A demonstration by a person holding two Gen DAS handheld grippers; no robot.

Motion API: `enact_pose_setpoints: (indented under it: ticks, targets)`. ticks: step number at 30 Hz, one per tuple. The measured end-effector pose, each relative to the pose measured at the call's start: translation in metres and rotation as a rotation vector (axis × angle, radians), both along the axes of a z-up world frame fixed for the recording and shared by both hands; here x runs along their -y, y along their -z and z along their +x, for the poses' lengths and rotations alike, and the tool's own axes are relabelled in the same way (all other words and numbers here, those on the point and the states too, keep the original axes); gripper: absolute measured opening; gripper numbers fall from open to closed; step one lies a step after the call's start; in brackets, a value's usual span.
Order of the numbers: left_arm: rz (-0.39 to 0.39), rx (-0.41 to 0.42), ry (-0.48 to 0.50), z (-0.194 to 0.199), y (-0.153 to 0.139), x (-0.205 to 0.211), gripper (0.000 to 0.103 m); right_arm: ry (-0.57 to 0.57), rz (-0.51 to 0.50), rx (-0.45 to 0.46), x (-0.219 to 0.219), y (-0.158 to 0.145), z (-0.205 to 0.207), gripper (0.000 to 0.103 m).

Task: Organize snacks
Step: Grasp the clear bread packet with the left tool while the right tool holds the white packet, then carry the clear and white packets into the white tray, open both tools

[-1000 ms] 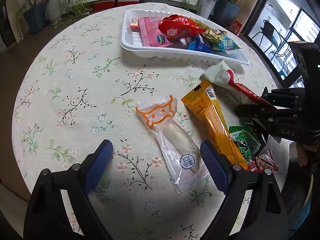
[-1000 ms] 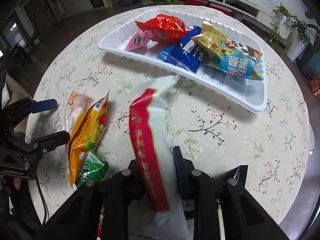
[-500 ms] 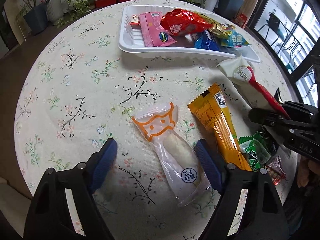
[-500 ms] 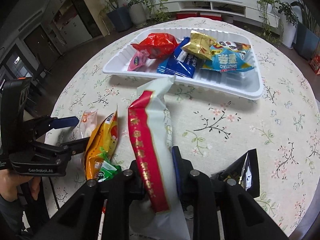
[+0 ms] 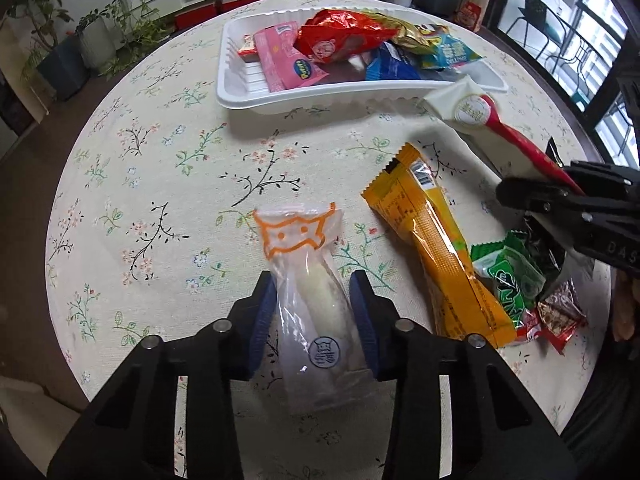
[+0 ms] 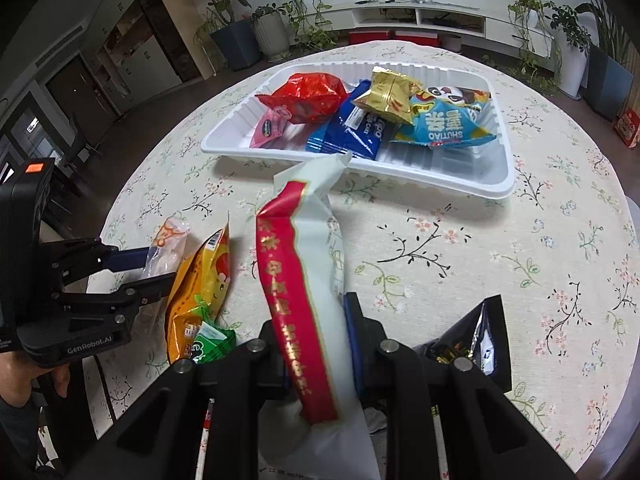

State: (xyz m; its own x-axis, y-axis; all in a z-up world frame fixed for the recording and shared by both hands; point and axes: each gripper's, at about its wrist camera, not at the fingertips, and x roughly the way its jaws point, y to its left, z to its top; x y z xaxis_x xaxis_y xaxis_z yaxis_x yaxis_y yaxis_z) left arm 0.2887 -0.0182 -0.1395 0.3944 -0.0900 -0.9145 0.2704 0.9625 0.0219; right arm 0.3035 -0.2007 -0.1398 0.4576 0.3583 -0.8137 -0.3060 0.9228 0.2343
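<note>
A: So, which step was in hand?

B: Pick-up, both sides. My left gripper was closing its blue pads around the clear sausage pack, which lay flat on the floral tablecloth; from the left wrist view I couldn't tell firm contact yet. My right gripper was clamped tight on the white-and-red packet, already lifted.

A: Orientation?

B: The clear pack's long axis ran 6 to 12 o'clock, its orange-printed end toward 12, roughly toward the white tray at 1 o'clock. The red-banded packet pointed at 12, its tip just short of the tray's near rim.

A: Next move?

B: Judged: finish the squeeze, lift, and carry both over the rim into the tray's bare right end.
</note>
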Motion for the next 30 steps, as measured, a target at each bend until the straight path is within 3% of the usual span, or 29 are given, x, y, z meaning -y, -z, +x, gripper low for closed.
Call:
enact_pose_setpoints:
  ticks: [6, 14, 20, 30]
  targets:
    - [0.045, -0.022, 0.062, 0.001, -0.001, 0.008, 0.032, 0.003, 0.003, 0.004, 0.001, -0.001, -0.001, 0.023]
    - [-0.040, -0.049, 0.085, -0.002, -0.002, -0.003, 0.026, 0.022, 0.023, 0.018, 0.009, -0.004, -0.002, 0.023]
    - [-0.118, -0.045, 0.060, -0.005, -0.005, -0.014, 0.025, 0.042, 0.049, 0.034, 0.015, -0.009, -0.001, 0.023]
    - [-0.384, -0.005, -0.029, 0.007, -0.037, -0.057, 0.025, 0.143, 0.233, 0.067, 0.052, -0.026, 0.002, 0.023]
